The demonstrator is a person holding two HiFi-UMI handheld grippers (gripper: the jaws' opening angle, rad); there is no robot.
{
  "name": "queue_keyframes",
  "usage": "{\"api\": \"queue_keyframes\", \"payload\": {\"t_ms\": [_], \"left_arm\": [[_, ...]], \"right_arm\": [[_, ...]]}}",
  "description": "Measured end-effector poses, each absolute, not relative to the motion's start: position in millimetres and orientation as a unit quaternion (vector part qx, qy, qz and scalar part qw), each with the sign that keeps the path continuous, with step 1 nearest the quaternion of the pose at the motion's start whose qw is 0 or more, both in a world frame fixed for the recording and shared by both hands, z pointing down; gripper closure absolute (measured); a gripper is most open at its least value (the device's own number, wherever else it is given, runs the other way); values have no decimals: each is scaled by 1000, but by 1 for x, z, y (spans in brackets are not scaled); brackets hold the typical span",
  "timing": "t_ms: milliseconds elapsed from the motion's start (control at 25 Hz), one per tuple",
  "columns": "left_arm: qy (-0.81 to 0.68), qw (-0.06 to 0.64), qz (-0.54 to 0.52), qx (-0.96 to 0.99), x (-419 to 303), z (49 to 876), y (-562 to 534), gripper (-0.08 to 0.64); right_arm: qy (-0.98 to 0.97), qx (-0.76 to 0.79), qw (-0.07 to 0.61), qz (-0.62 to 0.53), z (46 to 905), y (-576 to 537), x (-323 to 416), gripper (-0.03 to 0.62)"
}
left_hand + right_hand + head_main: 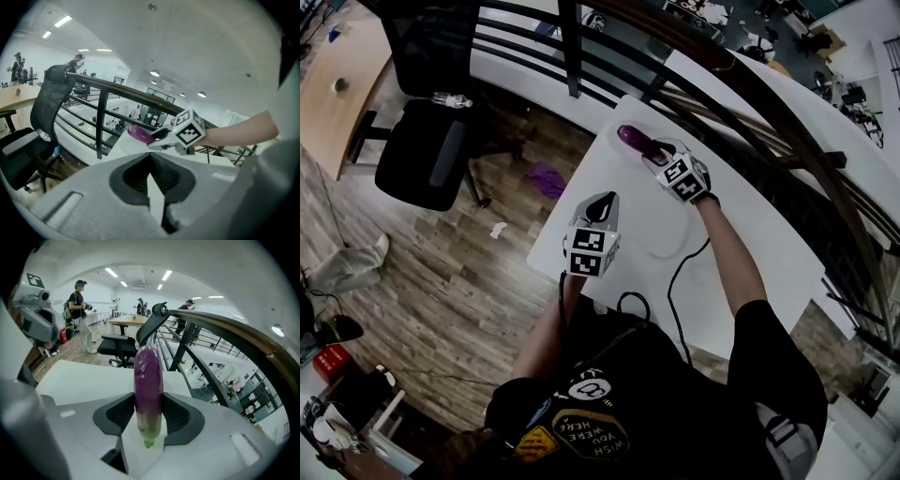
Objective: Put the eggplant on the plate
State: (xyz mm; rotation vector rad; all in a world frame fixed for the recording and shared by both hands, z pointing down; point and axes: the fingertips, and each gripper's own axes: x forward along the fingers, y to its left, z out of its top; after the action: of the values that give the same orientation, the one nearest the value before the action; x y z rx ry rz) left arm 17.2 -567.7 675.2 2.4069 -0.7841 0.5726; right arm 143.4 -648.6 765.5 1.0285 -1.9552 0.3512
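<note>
The eggplant point(148, 380) is a slim, glossy purple one that fades to a pale whitish band and a small green stem tip at the end nearest the camera. The right gripper point(150, 405) grasps it, with the dark ribbed fingers point(180, 416) pressed on both sides of its lower half while the purple end sticks out well past them. In the head view it is held over the far corner of the white counter point(750, 253), close to the dark railing point(572, 47). Whether it touches the surface cannot be told. The left gripper point(602, 202) hangs over the near edge of the counter, its fingers clenched together on nothing.
</note>
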Motion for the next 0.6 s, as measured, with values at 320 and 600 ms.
{"api": "queue_keyframes", "payload": {"t_ms": [320, 600], "left_arm": [[-298, 298, 224, 879, -10, 690, -544, 555], [-307, 308, 221, 873, -23, 686, -535, 555]], "right_arm": [[-770, 341, 530, 98, 818, -678, 139, 403], [-753, 327, 565, 82, 820, -680, 139, 360]]}}
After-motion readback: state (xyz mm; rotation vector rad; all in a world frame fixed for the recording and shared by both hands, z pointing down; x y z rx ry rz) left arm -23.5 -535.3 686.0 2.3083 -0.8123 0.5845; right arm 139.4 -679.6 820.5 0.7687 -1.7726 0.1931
